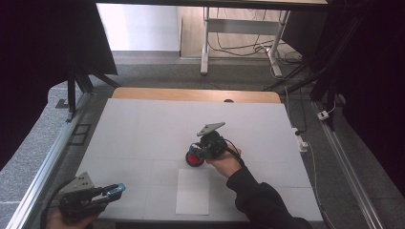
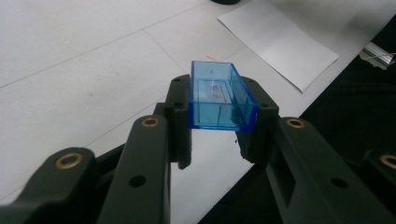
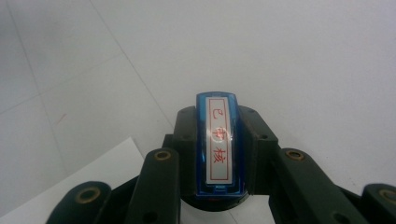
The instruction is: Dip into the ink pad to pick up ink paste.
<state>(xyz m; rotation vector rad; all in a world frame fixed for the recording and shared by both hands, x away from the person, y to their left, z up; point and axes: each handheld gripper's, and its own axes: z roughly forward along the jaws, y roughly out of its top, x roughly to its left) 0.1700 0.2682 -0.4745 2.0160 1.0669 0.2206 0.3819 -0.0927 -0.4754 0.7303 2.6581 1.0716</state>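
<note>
Two grippers clenched: left gripper grasps blue cap near-left; right gripper grasps stamp mid-worktop above red pad. Best to keep stamp level, press squarely onto paper.

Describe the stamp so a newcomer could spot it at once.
Start at the white table and find the paper sheet near its front edge. Just beyond it, the right tool grips the stamp: blue, with a red base and a white label in red characters.
</note>
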